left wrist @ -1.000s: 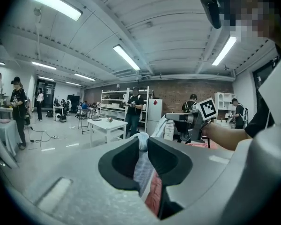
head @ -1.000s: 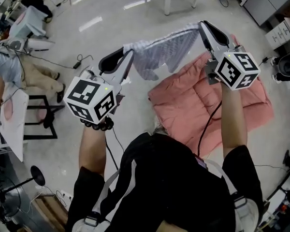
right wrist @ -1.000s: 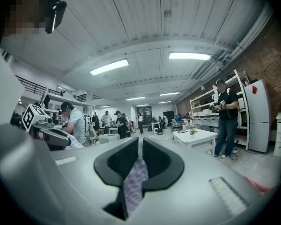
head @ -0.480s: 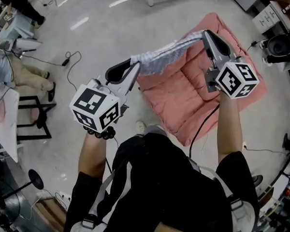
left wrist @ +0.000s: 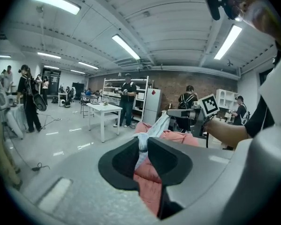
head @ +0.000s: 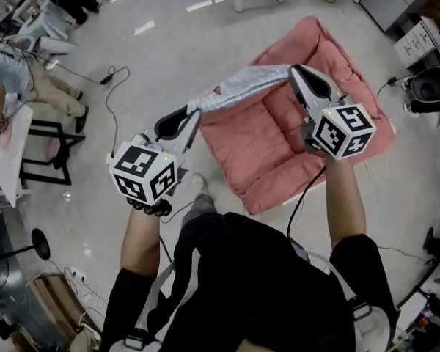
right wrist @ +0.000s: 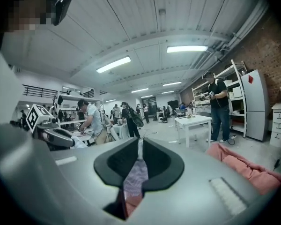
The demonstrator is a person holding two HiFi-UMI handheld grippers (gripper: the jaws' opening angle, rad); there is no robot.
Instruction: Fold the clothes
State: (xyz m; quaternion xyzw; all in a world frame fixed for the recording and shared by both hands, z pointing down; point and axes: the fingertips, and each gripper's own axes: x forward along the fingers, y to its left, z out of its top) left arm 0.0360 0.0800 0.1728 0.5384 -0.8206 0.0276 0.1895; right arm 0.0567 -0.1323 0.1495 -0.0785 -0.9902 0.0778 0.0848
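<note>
Two bare forearms reach out in front of the person, and beneath them a big pink quilt (head: 279, 134) lies spread on the floor. Over its near left part is the garment (head: 242, 86), a pale, finely patterned cloth drawn into a narrow band between the two grippers and lifted clear of the quilt. It looks light, thin and floppy, likely to sag and twist wherever nothing holds it. I'd judge its corners or hem ends the right places to pinch.

The left arm sits nearer, its tool angled toward the right one, which is stretched farther out. The left gripper (head: 193, 108) is nipped almost closed on one bunched end. The right gripper (head: 292, 70) is clamped just as tightly on the other.
</note>
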